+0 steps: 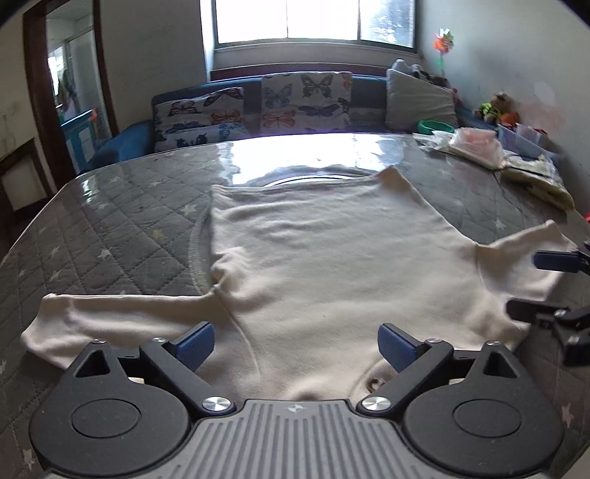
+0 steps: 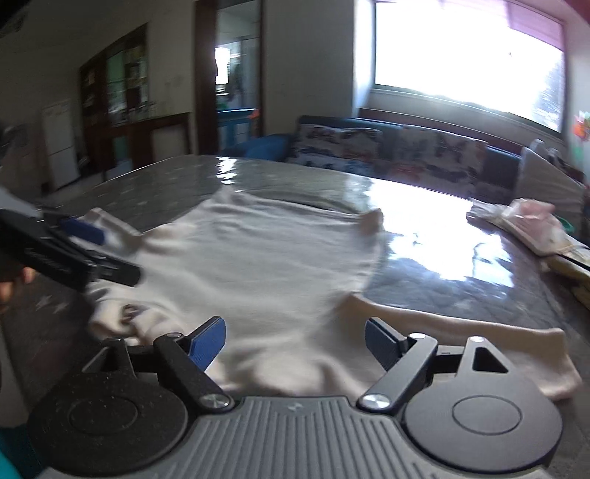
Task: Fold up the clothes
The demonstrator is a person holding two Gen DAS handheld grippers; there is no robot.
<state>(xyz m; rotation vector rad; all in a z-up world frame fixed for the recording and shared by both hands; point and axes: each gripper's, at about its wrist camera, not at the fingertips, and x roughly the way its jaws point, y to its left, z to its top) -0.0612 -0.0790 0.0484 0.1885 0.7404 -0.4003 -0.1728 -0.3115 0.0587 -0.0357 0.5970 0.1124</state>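
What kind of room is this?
Probably a living room at home. There is a blue sofa with butterfly cushions under a big window, and soft toys sit by the wall.

Wide-open right claw (image 2: 295, 344) over cream shirt (image 2: 265, 265) on quilted table (image 2: 442, 280)

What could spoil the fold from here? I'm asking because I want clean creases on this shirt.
1. The cream shirt already lies rumpled, and one hem corner curls up; folding now may lock in wrinkles.
2. The glossy table cover looks slick, so the shirt could slide when dragged.
3. Both the left gripper and the right gripper are open over the fabric; a shallow pinch might catch only one layer.
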